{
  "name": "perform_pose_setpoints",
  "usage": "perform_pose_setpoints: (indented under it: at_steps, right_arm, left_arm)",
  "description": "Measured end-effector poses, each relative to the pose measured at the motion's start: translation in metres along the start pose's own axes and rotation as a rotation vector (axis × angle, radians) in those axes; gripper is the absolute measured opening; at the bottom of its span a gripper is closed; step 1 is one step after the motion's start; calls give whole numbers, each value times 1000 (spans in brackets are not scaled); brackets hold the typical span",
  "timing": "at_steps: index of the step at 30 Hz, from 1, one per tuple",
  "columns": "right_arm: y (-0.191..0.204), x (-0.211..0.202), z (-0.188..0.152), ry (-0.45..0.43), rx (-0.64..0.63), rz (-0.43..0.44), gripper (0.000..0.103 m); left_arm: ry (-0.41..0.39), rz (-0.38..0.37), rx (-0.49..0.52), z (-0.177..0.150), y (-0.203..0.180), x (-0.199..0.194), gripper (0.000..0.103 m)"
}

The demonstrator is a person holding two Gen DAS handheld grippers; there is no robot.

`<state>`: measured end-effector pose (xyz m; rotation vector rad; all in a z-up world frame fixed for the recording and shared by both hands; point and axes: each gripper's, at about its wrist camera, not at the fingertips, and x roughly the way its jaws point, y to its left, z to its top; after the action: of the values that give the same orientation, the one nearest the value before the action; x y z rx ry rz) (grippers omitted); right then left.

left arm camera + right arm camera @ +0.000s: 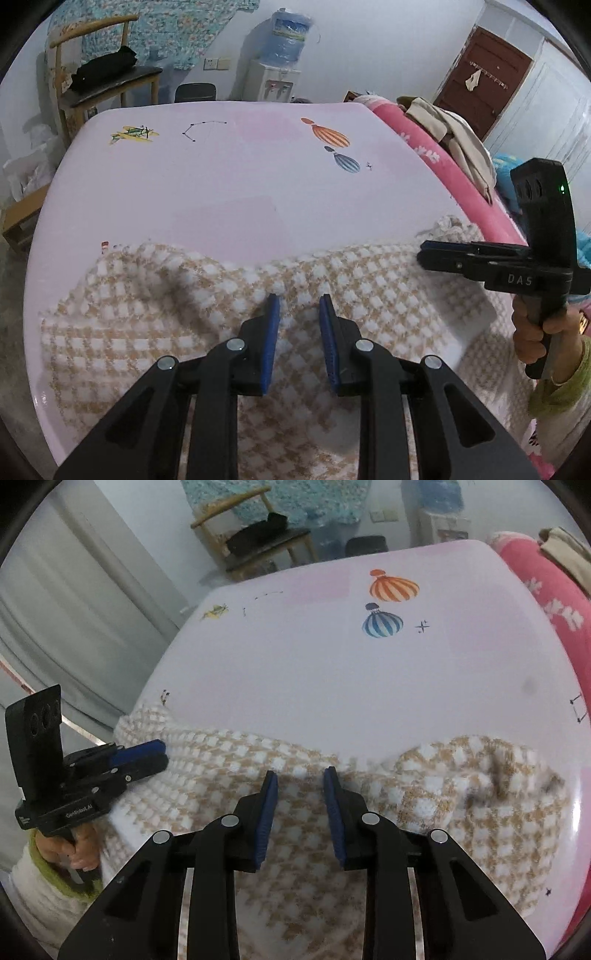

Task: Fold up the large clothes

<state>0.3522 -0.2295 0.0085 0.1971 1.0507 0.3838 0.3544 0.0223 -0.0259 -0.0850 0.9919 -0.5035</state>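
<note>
A beige-and-white checked fleece garment [207, 295] [461, 797] lies bunched across the near part of a pale pink printed sheet [240, 170] [314, 672]. My left gripper [299, 306] hovers over the garment's middle. Its blue pads [272, 314] stand a little apart and only cloth lying below shows in the gap. In the right wrist view it [164, 753] sits at the garment's left edge. My right gripper [300, 777] is also over the cloth near its far hem, open, nothing pinched. From the left it [421, 254] shows at the garment's right end.
A pink flowered blanket [417, 147] with beige clothes [458, 140] lies along the right side. Behind the bed stand a wooden chair [107, 85] with a black bag, a water dispenser [277, 74] and a brown door [484, 74]. A hand with a green cuff [546, 332] holds each gripper.
</note>
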Motion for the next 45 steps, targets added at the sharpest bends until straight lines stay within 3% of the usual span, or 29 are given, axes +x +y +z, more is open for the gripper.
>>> perform_pose_setpoints:
  at_steps: [5,8,10,13,16,18,20,22,27,31,33,34,38,41,44,45]
  right_arm:
    - [30,-17,1,-32,-58,44,29]
    - [45,4,2,-1,-86,52,29]
    - [48,25,-3,24,-117,20,30]
    - [48,16,-3,24,-86,20,30]
    - [61,-6,-18,-8,-147,30,32]
    - [68,-3,-32,2,-193,5,35]
    - [72,13,-47,14,-236,-46,36]
    - [76,12,-53,-10,-279,-72,36]
    - [62,-3,-70,3,-294,-101,36]
    - [29,-32,-86,-13,-180,-43,36]
    - [20,-51,-96,-17,-129,-108,42]
    - [18,-61,-99,-32,-122,-129,42]
    - [29,-85,-92,-116,-76,-45,42]
    - [55,-72,-80,-136,-110,-85,42]
    - [69,-43,-76,-104,-135,-144,47]
    - [69,-22,-76,-46,-131,-186,47]
  left_arm:
    - [-71,-22,61,12,-8,-16,22]
    - [-16,82,60,18,-4,2,22]
    - [-3,71,38,18,5,12,22]
    - [-18,55,2,19,6,2,22]
    - [-47,-13,75,7,-12,-20,22]
    - [-21,-56,136,-6,-29,-20,22]
    - [48,14,192,-21,-39,0,22]
    - [14,53,242,-30,-46,0,22]
    - [39,70,216,-34,-38,-12,22]
    - [40,109,188,-48,-23,-32,23]
    - [27,152,170,-53,-17,-44,28]
    - [16,148,157,-54,-15,-52,28]
    - [-60,98,121,-50,-21,-76,28]
    - [-88,78,129,-44,-38,-75,31]
    - [-29,110,129,-43,-50,-46,41]
    - [15,136,117,-46,-48,-29,45]
